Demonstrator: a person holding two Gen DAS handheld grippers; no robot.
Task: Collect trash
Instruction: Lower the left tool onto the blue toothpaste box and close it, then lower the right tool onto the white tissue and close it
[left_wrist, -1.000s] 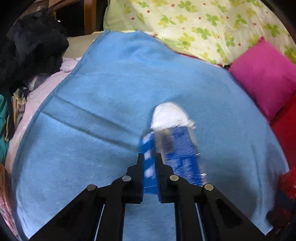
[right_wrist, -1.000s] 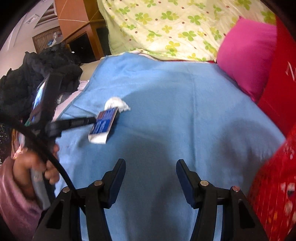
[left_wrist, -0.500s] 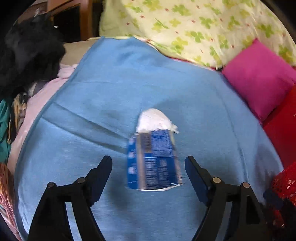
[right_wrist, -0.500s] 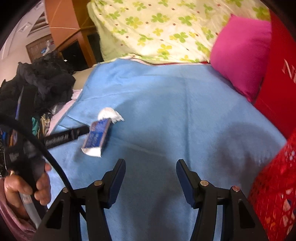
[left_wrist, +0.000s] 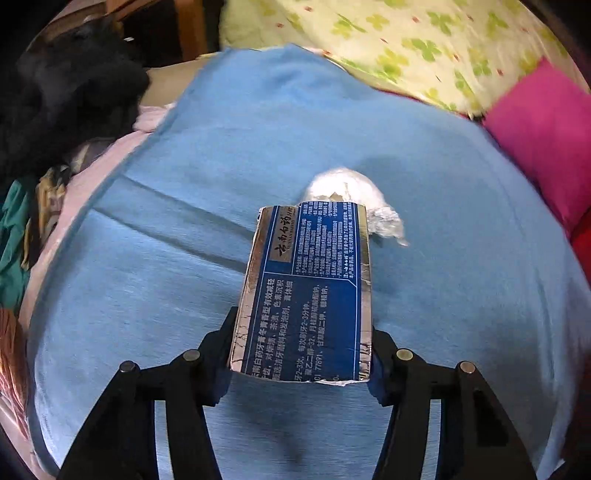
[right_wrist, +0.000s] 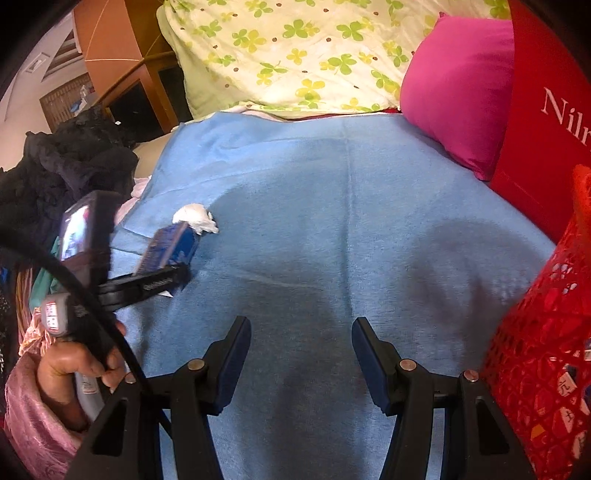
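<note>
Left gripper (left_wrist: 301, 356): jaws closing; flattened blue carton (left_wrist: 303, 291) framed between black fingers, edges touched.
Right gripper (right_wrist: 301, 354): held apart, nothing between.
Carton: glossy foil-edged cardboard, printed, torn end.
Tissue wad (left_wrist: 354, 201): crumpled white, just beyond carton.
Blanket (left_wrist: 184, 221): soft blue fleece, creased.
Basket (right_wrist: 546, 354): red perforated plastic, at right.

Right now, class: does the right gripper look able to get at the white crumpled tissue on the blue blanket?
Probably yes. The right gripper is open and empty, over bare blue blanket. But the crumpled tissue lies well off to its left, touching the blue box between the closing left gripper's jaws.
</note>
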